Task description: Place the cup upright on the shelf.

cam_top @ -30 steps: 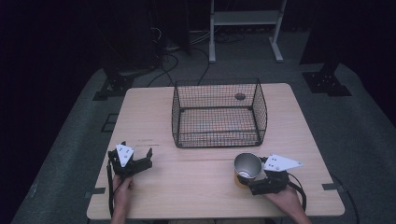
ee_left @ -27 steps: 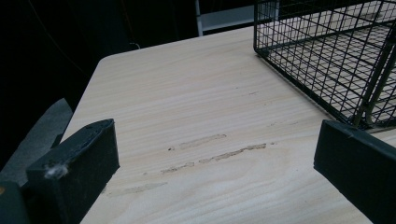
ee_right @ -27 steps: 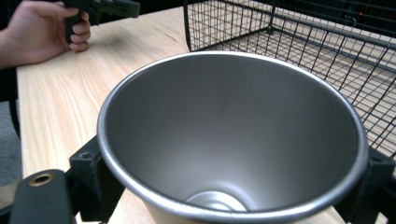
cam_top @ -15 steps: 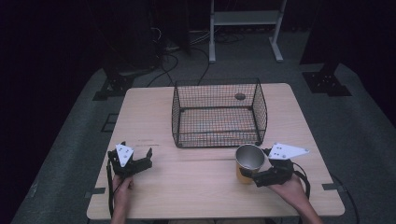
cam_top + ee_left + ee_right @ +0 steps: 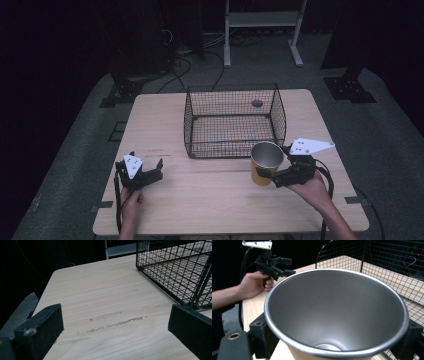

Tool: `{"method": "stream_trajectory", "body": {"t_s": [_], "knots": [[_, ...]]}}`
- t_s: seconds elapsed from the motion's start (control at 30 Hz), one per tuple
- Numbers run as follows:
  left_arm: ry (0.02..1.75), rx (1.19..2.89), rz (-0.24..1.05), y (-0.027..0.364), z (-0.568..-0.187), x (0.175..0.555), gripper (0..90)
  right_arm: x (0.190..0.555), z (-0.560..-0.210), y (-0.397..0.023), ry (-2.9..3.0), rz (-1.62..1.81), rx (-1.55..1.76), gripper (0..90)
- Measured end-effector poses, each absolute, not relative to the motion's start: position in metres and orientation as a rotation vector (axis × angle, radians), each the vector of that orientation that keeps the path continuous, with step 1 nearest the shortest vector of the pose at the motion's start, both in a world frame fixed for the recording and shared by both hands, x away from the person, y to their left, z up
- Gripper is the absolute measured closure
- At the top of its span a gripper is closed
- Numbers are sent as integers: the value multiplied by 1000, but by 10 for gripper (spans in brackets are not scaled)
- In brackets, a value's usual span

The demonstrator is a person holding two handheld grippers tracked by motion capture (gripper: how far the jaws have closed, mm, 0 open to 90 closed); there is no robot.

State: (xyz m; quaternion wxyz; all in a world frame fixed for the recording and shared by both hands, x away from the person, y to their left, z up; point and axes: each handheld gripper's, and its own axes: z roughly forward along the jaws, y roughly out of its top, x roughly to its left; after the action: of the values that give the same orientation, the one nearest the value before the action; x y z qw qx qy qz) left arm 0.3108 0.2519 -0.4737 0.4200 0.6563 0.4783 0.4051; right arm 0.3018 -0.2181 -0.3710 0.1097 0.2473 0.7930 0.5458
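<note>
- Two hand-held grippers work over the pale wooden worktop point(image 5: 210, 200), on which a black wire-mesh basket point(image 5: 234, 120) stands.
- Right gripper point(image 5: 272, 176): jaws clamped on the tan, steel-lined metal cup point(image 5: 266, 162), which is upright just in front of the basket's near right corner.
- Left gripper point(image 5: 145, 172): jaws wide apart with nothing between them, resting on the worktop well left of the basket's near corner.

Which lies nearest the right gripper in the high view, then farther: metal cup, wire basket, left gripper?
1. Metal cup: clamped in the right gripper, at its tips.
2. Wire basket: just beyond the cup, mid-table.
3. Left gripper: across the table, near the left edge.
</note>
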Motion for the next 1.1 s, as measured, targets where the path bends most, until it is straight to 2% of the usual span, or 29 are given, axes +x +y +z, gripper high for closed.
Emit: {"method": "stream_trajectory", "body": {"t_s": [0.63,1.1], "knots": [[1199,1644,1013,252,-474,311,0,320,-331,-210,2329,1634,699,129],[1197,1646,1014,253,-473,311,0,349,-304,-209,2320,1648,704,129]]}}
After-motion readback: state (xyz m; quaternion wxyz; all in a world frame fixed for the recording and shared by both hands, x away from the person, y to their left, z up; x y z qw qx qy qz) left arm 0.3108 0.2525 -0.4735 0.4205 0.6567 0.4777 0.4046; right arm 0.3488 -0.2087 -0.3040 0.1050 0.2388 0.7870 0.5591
